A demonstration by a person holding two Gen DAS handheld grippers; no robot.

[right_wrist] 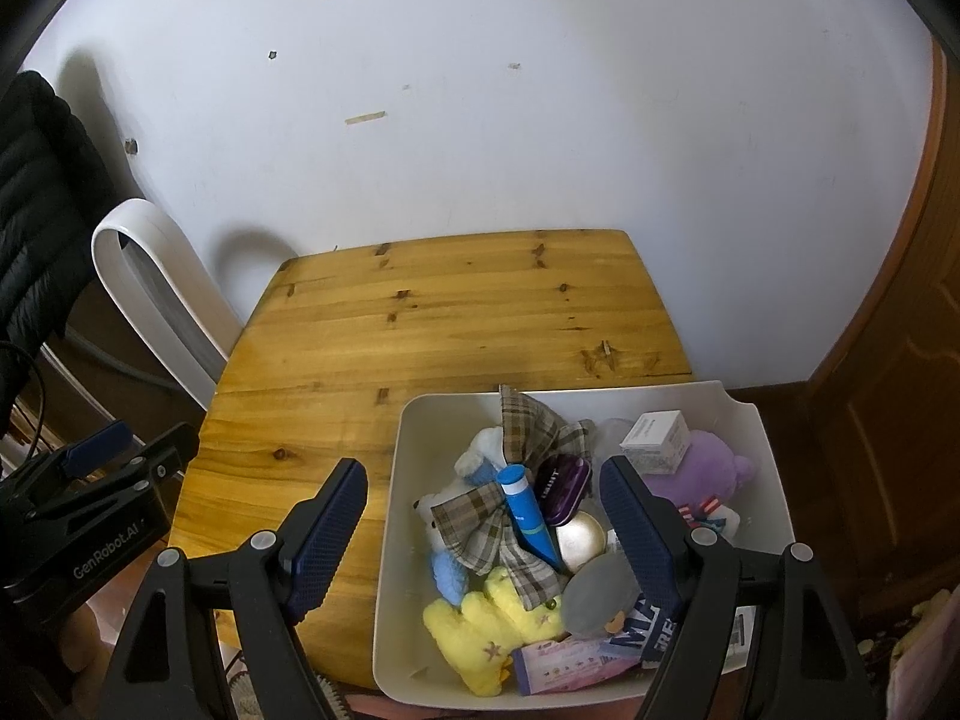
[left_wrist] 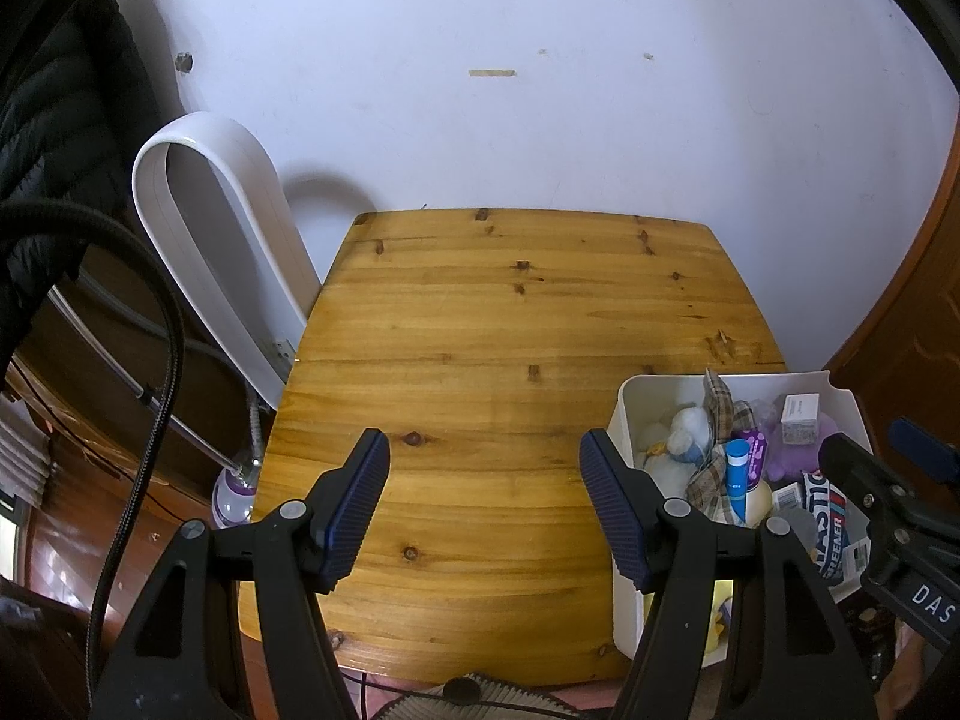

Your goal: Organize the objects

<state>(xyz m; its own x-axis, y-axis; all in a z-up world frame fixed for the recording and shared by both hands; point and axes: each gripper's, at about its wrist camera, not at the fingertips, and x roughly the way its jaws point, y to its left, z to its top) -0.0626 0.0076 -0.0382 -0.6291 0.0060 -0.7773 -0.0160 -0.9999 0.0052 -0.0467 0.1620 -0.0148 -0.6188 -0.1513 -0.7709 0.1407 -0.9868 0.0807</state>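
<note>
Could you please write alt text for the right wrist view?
The open right hand-held gripper hovers over a white bin crammed with plush toys, a plaid bow and a blue tube, on a wooden table against a white wall.

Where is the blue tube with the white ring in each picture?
Left wrist view: the blue tube stands low at the right, inside the white bin, just right of the right fingertip.
Right wrist view: it lies near the bottom centre, in the bin between the two fingers.
Shared landmark: the plaid bow touching it.
</note>
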